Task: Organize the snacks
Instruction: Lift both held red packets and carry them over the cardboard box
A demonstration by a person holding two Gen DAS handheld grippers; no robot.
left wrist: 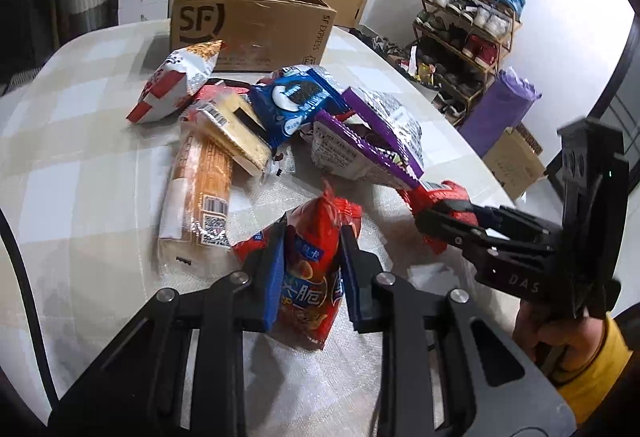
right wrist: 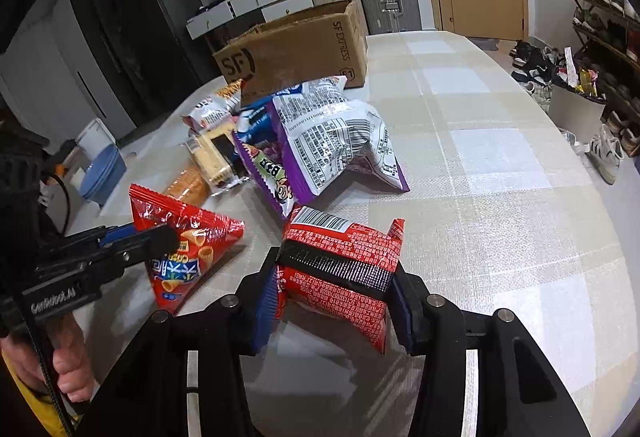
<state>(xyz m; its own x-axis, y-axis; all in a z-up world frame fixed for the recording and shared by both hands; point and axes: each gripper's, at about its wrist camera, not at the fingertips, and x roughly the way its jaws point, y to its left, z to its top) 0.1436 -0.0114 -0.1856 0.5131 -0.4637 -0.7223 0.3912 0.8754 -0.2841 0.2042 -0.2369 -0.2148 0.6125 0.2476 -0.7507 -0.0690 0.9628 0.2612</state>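
Currently two grippers and one open cardboard box (right wrist: pixel 296 49) are in view on the checked tablecloth (right wrist: pixel 500 165), with a loose heap of snack packs in front of the box. Countable in the heap: one red-and-white bag (left wrist: pixel 172 85), one blue cookie pack (left wrist: pixel 294 105), one cracker sleeve with a barcode (left wrist: pixel 236 133), one long orange pack (left wrist: pixel 200 193), and one purple-and-white bag (right wrist: pixel 328 141) that may be two overlapping; edges are hard to separate. Box interior is not visible from either wrist view. Printing on most packs is too small to read. Left gripper (left wrist: pixel 310 269) is clamped on a red cone-snack bag (left wrist: pixel 312 277), which lies on the table nearest the camera, apart from the heap; the blue pads press its sides in. Right gripper (right wrist: pixel 332 301) is closed across a second red bag with a barcode (right wrist: pixel 340 261), both pads against it, the pack buckled between them, just in front of the purple bag. A hand (left wrist: pixel 560 333) with a yellow sleeve holds the right gripper's handle.
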